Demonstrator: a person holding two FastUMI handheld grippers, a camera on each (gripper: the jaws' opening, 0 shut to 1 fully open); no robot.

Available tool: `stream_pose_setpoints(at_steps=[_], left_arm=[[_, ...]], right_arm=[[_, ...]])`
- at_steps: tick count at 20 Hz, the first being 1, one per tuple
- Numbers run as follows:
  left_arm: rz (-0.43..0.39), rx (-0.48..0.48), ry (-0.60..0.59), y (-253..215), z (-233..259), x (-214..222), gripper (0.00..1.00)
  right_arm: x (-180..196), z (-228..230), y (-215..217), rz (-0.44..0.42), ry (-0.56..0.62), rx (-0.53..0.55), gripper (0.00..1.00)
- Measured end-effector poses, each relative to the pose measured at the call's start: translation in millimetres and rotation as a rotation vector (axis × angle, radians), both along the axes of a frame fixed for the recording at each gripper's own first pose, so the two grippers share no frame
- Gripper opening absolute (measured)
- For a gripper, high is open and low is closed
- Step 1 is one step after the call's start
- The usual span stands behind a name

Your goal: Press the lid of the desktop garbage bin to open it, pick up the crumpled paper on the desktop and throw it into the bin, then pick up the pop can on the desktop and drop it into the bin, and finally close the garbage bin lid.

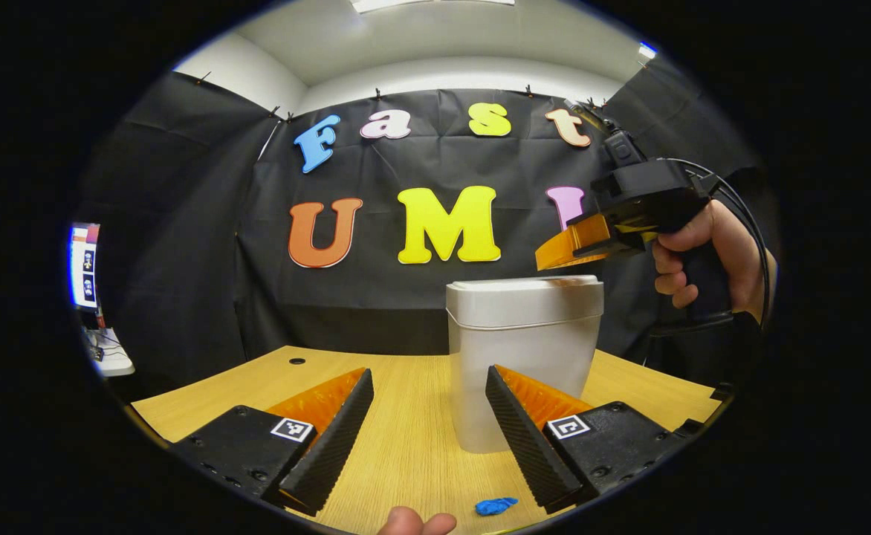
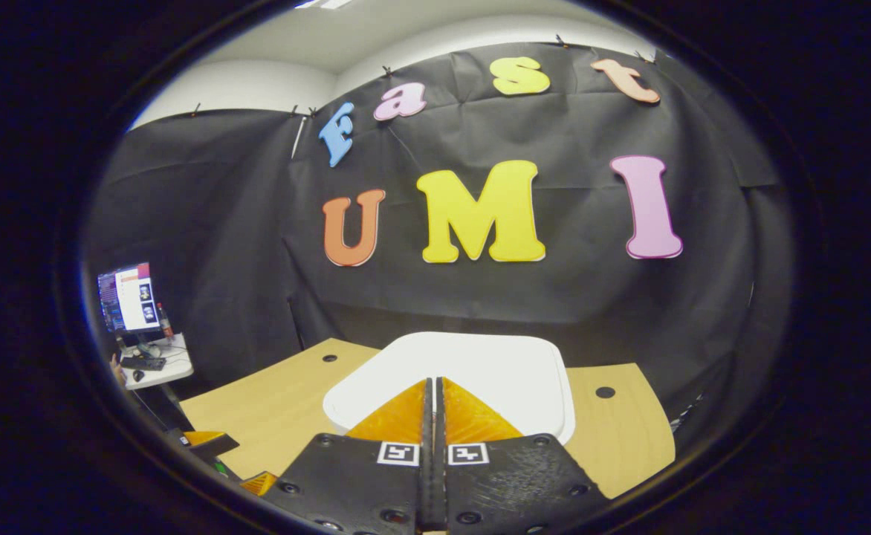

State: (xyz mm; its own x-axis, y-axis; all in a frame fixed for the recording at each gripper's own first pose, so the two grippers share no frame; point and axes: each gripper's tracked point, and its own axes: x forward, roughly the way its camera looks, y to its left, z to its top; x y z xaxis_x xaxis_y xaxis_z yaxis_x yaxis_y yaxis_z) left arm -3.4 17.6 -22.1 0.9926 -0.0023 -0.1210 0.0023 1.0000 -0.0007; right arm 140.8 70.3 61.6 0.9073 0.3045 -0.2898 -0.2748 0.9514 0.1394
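A white desktop garbage bin (image 1: pixel 521 349) stands on the wooden table (image 1: pixel 406 416) with its lid (image 1: pixel 525 288) down. My left gripper (image 1: pixel 429 380) hangs open just in front of it, nothing between its fingers. A hand holds my right gripper (image 1: pixel 547 261) a little above the lid's right side, its fingers together. In the right gripper view the white lid (image 2: pixel 473 364) lies just below my right gripper (image 2: pixel 433 383), which is shut on nothing. A small blue scrap (image 1: pixel 496 506) lies on the table near the front edge.
Black cloth walls close in the booth behind and beside the table. A monitor (image 2: pixel 127 297) stands on a small side table at the far left. Round holes (image 2: pixel 605 391) mark the tabletop near the back. A fingertip (image 1: pixel 415 521) shows at the bottom edge.
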Motion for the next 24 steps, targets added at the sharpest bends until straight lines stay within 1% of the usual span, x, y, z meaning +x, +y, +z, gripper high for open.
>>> stream_pose_setpoints(at_steps=[1,3,4,6,8,10,11,12,13,14,16,17,18,19,22,24], left_arm=[[-0.006,0.002,-0.003,-2.9,1.6,-0.5,0.98],[-0.011,0.007,-0.004,-5.1,0.1,-1.3,0.98],[-0.015,0.007,-0.003,-6.3,-0.6,-0.8,0.98],[-0.020,0.006,0.002,-8.7,-2.4,1.7,0.98],[-0.024,0.009,0.008,-10.1,-4.5,2.4,0.98],[-0.026,0.019,0.000,-11.7,-1.6,2.8,0.98],[-0.025,0.024,-0.004,-10.9,-1.3,3.1,0.98],[-0.025,0.034,-0.012,-10.5,0.3,2.6,0.98],[-0.023,0.054,-0.019,-8.0,1.9,3.0,0.98],[-0.012,0.075,-0.024,-4.4,2.4,3.4,0.98],[0.013,0.103,-0.025,4.3,0.7,5.1,0.98],[0.014,0.100,-0.025,3.7,-0.6,5.8,0.98],[0.011,0.082,-0.023,2.3,-0.5,6.8,0.98],[-0.001,0.055,-0.020,0.6,-2.4,6.6,0.98],[-0.026,-0.012,-0.009,-0.9,-3.7,8.6,0.98],[-0.012,-0.017,-0.008,6.3,-4.8,8.8,0.98]], right_arm=[[0.0,-8.9,1.4,0.008,0.032,-0.004,0.00],[-0.7,-15.5,8.8,0.048,0.048,0.003,0.00],[-1.2,-14.6,7.4,0.067,0.053,-0.022,0.00],[-3.3,-19.3,5.0,0.086,0.099,-0.006,0.00],[-3.2,-19.9,5.1,0.111,0.123,-0.029,0.00],[-3.2,-17.1,4.6,0.102,0.122,-0.090,0.01],[-3.6,-12.3,5.8,0.102,0.096,-0.113,0.01],[-0.7,-4.9,6.0,0.093,0.056,-0.110,0.01],[1.4,-0.5,-0.7,0.050,0.023,-0.115,0.01],[-0.4,7.5,-14.2,-0.013,-0.017,-0.132,0.00],[4.1,35.7,-25.7,-0.067,-0.129,-0.082,0.52],[0.8,47.5,-25.9,-0.075,-0.165,-0.041,0.80],[-0.9,57.4,-27.5,-0.080,-0.184,-0.008,0.90],[-2.1,63.6,-31.7,-0.092,-0.197,0.016,0.96],[-10.2,81.3,-41.5,-0.110,-0.252,0.017,0.95],[-16.2,82.7,-43.0,-0.107,-0.268,0.030,0.95]])
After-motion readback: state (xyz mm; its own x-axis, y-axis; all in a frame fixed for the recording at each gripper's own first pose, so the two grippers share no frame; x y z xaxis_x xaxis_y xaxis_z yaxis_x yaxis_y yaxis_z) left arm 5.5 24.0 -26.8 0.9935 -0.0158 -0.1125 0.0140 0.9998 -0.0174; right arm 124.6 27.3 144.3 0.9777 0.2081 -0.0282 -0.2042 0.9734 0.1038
